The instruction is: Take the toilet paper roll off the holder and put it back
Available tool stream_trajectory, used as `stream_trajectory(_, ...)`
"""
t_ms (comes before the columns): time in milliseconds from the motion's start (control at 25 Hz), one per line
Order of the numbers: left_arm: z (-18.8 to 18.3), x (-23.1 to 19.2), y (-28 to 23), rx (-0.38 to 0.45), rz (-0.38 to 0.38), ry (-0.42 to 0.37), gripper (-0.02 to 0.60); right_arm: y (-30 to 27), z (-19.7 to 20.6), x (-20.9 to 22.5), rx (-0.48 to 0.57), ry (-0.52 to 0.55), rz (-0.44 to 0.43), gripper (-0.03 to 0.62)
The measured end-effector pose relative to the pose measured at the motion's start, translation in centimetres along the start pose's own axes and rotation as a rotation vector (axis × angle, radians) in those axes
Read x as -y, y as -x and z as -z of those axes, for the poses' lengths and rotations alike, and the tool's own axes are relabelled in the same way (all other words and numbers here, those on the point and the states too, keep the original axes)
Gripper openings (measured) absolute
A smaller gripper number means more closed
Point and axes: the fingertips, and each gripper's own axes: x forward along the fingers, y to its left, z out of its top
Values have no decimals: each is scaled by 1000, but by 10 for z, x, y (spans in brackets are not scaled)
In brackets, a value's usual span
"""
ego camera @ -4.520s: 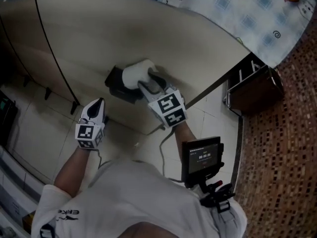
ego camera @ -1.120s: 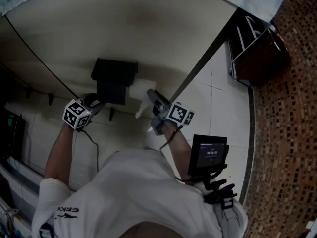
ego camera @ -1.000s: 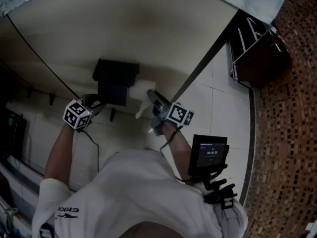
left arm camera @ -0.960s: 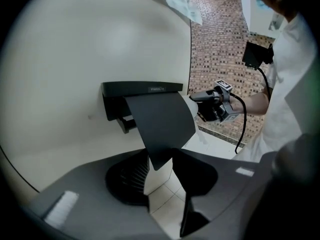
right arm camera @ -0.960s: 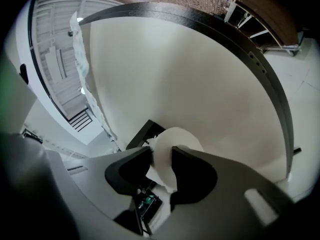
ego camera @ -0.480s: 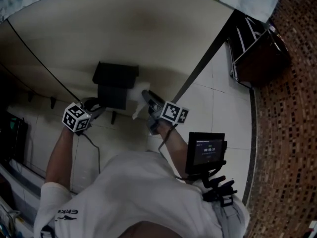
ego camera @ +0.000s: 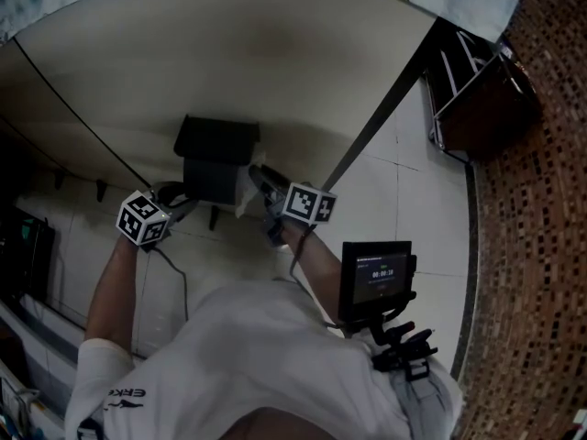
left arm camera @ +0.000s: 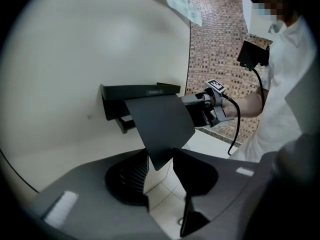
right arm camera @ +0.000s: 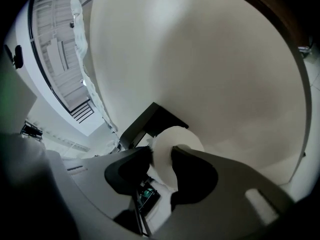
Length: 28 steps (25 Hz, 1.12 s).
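A black paper holder [ego camera: 216, 150] hangs on the beige wall. My left gripper [ego camera: 186, 199] is just left of it. In the left gripper view the holder's flap [left arm camera: 160, 126] stands lifted, its lower corner resting in the gap of my left gripper [left arm camera: 160, 176], whose jaws stand apart. The white toilet paper roll [right arm camera: 175, 139] is pinched by its wall in my right gripper [right arm camera: 161, 166], right up against the holder [right arm camera: 150, 121]. From the head view only a sliver of the roll [ego camera: 241, 193] shows between the holder and the right gripper [ego camera: 258, 175].
A dark diagonal strip [ego camera: 385, 99] runs down the wall to the right of the holder. A dark rack [ego camera: 477, 108] stands at the upper right on brown mosaic floor [ego camera: 532, 246]. Small hooks [ego camera: 96, 189] stick out at the left. A small screen [ego camera: 374, 273] hangs at the person's waist.
My right gripper has carried the roll left and up, in under the holder, so less of the roll shows. The left gripper has stayed by the holder.
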Motion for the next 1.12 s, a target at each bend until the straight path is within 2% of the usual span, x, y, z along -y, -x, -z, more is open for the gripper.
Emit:
stream_trajectory(720,0,5,2,-2,1,-3,150,-27,19,-14,-167,79,-68,160)
stream_trajectory(960,2,3,5,0,-3,-2,150,-28,21,-18,-188,90,-92,162)
stream_trajectory(1120,4,2,7,0,-5,1,150,-28,24,-22,-204,116,-111,212)
